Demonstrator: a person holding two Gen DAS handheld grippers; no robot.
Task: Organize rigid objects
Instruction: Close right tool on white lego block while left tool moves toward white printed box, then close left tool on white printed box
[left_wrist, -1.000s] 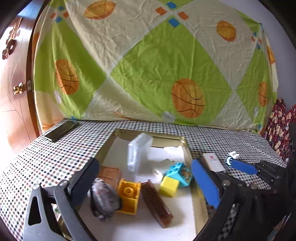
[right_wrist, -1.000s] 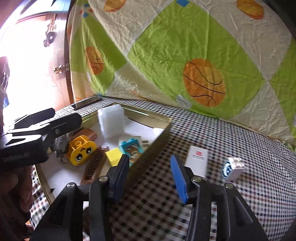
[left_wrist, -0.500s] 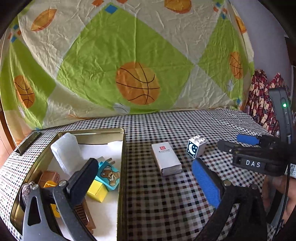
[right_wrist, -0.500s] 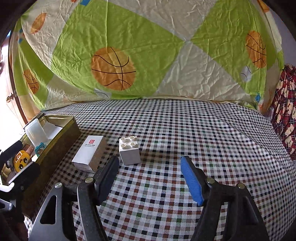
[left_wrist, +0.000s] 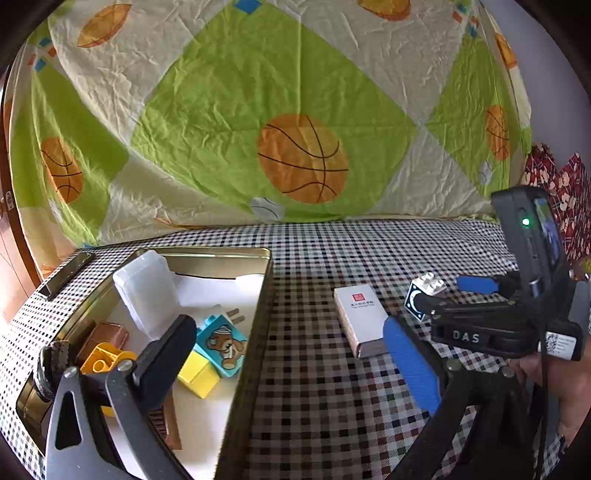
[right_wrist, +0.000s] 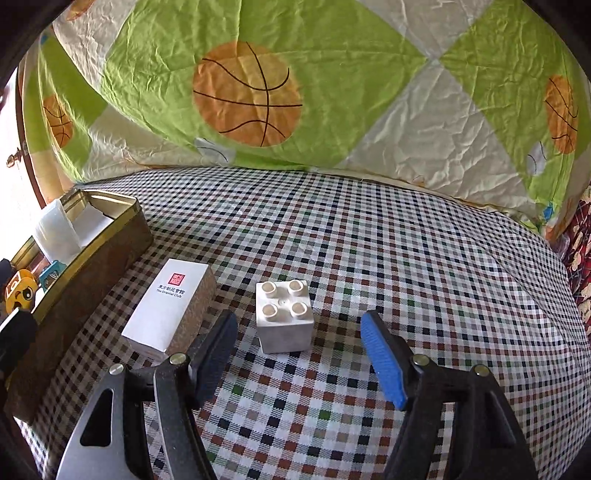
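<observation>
A white studded brick (right_wrist: 284, 321) stands on the checked tablecloth, right of a small white box (right_wrist: 170, 302). My right gripper (right_wrist: 297, 325) is open. The brick sits just ahead of and between its fingertips, and neither pad touches it. In the left wrist view the same brick (left_wrist: 424, 291) shows beside the right gripper (left_wrist: 450, 295), with the white box (left_wrist: 360, 315) to its left. My left gripper (left_wrist: 284, 332) hangs open and empty over the right wall of the gold tin (left_wrist: 264, 288). The tin holds a clear case (left_wrist: 147, 291), a blue bear brick (left_wrist: 221, 343), a yellow block (left_wrist: 197, 373) and several other pieces.
A dark phone (left_wrist: 66, 275) lies at the table's far left corner. The basketball-print sheet (left_wrist: 295, 129) hangs behind the table. Red patterned cloth (left_wrist: 565, 192) sits at the right edge. A person's hand (left_wrist: 565, 387) holds the right gripper. The tin's wall (right_wrist: 92, 258) rises left of the white box.
Both views have swung right from the tin to the tablecloth. My right gripper has widened and come down to the white brick. Over the last half second the left gripper has hardly shifted.
</observation>
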